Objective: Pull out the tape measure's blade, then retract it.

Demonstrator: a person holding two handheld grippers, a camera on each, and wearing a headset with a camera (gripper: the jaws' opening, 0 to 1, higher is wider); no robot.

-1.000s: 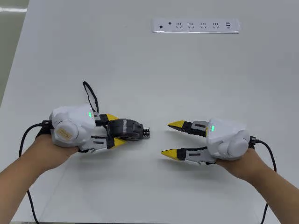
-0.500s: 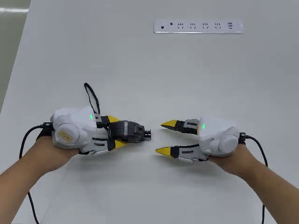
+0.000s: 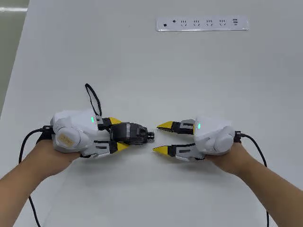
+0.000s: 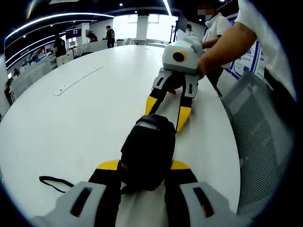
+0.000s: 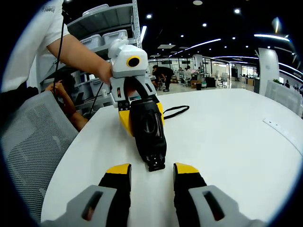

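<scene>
The black tape measure point(image 3: 130, 133) lies on the white table, clamped between the yellow tips of my left gripper point(image 3: 116, 133); its blade end point(image 3: 150, 135) points right. In the left gripper view the black case point(image 4: 147, 150) sits between my jaws, and in the right gripper view its blade tip point(image 5: 155, 164) is just ahead of my fingers. My right gripper point(image 3: 160, 138) is open, its yellow fingertips point(image 3: 165, 125) a short gap from the blade end, not touching it. A black wrist strap point(image 3: 92, 98) trails from the case toward the back.
A white power strip point(image 3: 202, 23) lies near the far edge of the table point(image 3: 142, 61). Black cables run from both grippers off the near edge. Beyond the table are office chairs, shelving and people in the background.
My right gripper has moved left toward the tape measure's blade end, closing most of the gap. The left gripper and tape measure have stayed put.
</scene>
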